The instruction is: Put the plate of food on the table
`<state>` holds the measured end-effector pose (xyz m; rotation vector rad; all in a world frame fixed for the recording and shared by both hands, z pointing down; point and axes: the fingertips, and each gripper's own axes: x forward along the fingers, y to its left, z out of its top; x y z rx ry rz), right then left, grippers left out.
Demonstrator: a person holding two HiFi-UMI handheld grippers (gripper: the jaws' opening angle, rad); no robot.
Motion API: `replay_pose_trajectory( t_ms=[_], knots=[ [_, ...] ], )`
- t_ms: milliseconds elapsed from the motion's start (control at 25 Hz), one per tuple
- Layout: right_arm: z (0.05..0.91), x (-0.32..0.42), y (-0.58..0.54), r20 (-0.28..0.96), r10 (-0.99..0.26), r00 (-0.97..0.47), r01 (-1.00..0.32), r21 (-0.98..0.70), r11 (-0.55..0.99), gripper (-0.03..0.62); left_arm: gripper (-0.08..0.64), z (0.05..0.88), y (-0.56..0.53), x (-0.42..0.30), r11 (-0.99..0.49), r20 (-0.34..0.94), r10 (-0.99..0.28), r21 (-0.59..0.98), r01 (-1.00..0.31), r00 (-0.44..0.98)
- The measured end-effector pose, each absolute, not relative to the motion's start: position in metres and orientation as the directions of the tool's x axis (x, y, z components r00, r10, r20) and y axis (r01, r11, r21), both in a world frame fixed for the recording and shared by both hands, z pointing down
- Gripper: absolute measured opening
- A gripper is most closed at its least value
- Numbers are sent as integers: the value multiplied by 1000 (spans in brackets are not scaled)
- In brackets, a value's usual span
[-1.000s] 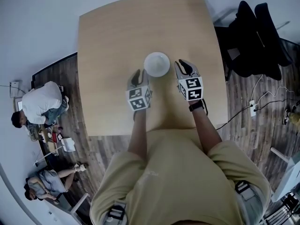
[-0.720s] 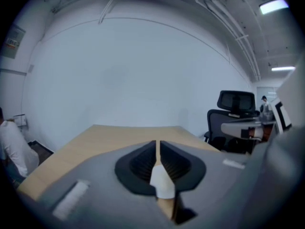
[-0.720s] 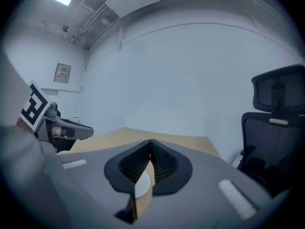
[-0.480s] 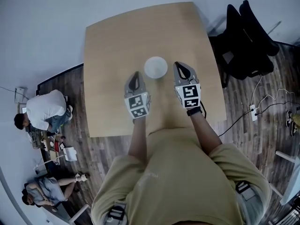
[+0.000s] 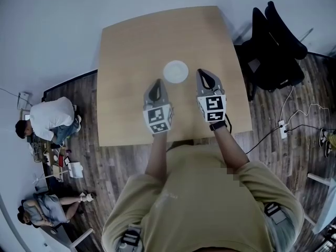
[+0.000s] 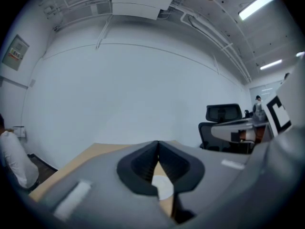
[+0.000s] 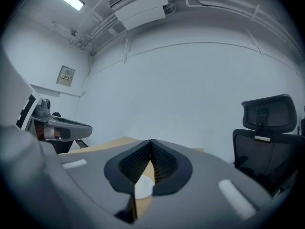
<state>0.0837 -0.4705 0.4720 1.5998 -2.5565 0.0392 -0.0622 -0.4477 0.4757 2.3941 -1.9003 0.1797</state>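
A white plate [image 5: 175, 71] rests on the wooden table [image 5: 131, 46], near its middle. What lies on the plate cannot be made out. My left gripper [image 5: 155, 86] is shut with nothing in it, a short way to the near left of the plate. My right gripper [image 5: 205, 76] is also shut and empty, just right of the plate and apart from it. In the left gripper view a slice of the plate [image 6: 164, 187] shows through the gap below the closed tips [image 6: 157, 144]. The right gripper view shows the plate [image 7: 143, 189] the same way below its closed tips [image 7: 150, 142].
Black office chairs [image 5: 273, 41] stand off the table's right side. Cables and a power strip [image 5: 284, 125] lie on the wood floor at right. Two people [image 5: 47, 121] sit on the floor at left among small items. A pale wall lies beyond the table's far edge.
Both grippers have closed from partly open and drawn back from the plate towards me. The plate stays on the table, now farther from both sets of tips.
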Motion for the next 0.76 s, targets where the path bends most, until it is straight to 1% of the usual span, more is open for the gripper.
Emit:
replay_pose_trajectory(
  t_ms=[200,480,760],
  knots=[
    [468,90,-450,106,-897,-429,-899,44,435,5,2,474,-422,-49,-262,156,-952,28,-965,263],
    [465,102,-422,99,-897,-431,-899,43,437,5,2,472,-396,-37,-256,150,-955,16,-967,255],
    [476,124,-407,111,-902,-418,-906,30,423,5,2,489,-383,-11,-271,190,-945,3,-963,267]
  ],
)
